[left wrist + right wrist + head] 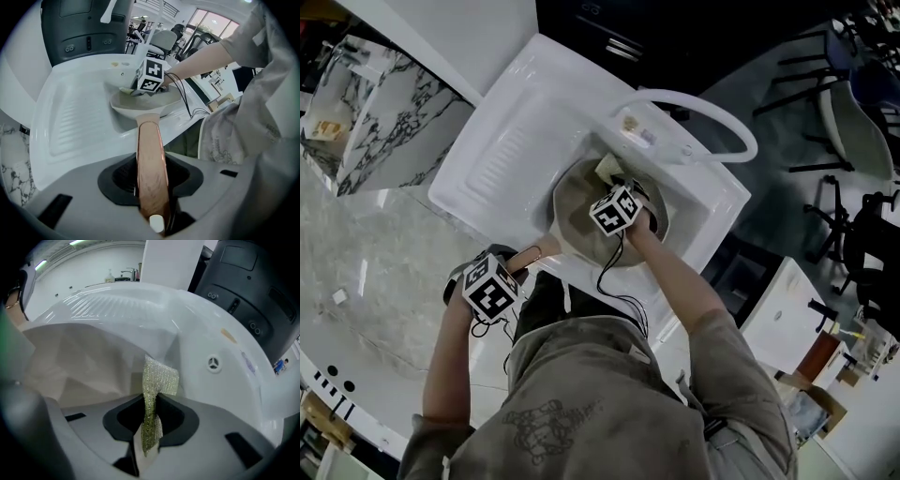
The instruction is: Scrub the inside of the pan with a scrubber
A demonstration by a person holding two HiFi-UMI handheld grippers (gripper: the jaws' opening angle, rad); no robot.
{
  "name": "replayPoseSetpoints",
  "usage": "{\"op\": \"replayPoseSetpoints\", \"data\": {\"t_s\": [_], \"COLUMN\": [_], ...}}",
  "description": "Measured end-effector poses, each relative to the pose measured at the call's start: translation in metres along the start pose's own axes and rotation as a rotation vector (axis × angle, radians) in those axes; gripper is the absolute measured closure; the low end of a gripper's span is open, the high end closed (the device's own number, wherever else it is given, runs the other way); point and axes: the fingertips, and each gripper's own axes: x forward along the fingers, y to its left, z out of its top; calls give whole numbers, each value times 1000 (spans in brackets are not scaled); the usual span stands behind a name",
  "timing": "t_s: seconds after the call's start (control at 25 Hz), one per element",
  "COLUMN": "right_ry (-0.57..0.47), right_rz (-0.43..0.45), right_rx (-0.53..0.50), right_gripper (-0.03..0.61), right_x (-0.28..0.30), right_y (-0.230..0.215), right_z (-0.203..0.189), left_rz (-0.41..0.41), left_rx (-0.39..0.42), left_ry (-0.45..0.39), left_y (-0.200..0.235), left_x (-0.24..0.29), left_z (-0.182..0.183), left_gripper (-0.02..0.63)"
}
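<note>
Head view looks down on a white sink [502, 155] with a ribbed drainboard. A curved faucet [727, 122] stands behind the basin, a marbled surface [380, 141] lies to the left and chairs [853, 103] stand to the right. A label [645, 137] on the back ledge is too small to read. The pan [581, 216] lies in the basin, its handle [539, 253] pointing down-left toward the person. The left gripper [516, 265] has its jaws clenched on that handle. The right gripper [150, 420], inside the pan, pinches the scrubber [158, 376] between its jaws.
</note>
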Motion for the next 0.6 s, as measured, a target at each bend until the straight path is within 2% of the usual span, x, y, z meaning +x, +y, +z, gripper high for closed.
{"op": "replayPoseSetpoints", "data": {"t_s": [0.08,0.16,0.24,0.28,0.36,0.44,0.6], "right_ry": [18,70,139,156,160,158,158], "right_rz": [65,197,346,386,410,445,588], "right_rx": [12,-6,-74,-118,-185,-174,-143], "right_gripper": [499,499,497,495,495,495,495], "right_x": [8,9,5,2,-3,-12,-34], "right_y": [11,32,61,72,81,84,93], "right_z": [-2,-7,-17,-22,-29,-32,-34], "left_rz": [-1,-1,-1,-1,-2,-3,-5], "left_rx": [3,6,9,10,8,9,9], "left_ry": [3,2,-1,-3,-7,-8,-8], "left_y": [0,0,0,0,-1,-1,-1], "left_x": [1,2,1,1,2,2,3], "left_z": [0,1,1,1,1,2,2], "left_gripper": [465,466,466,466,468,468,468]}}
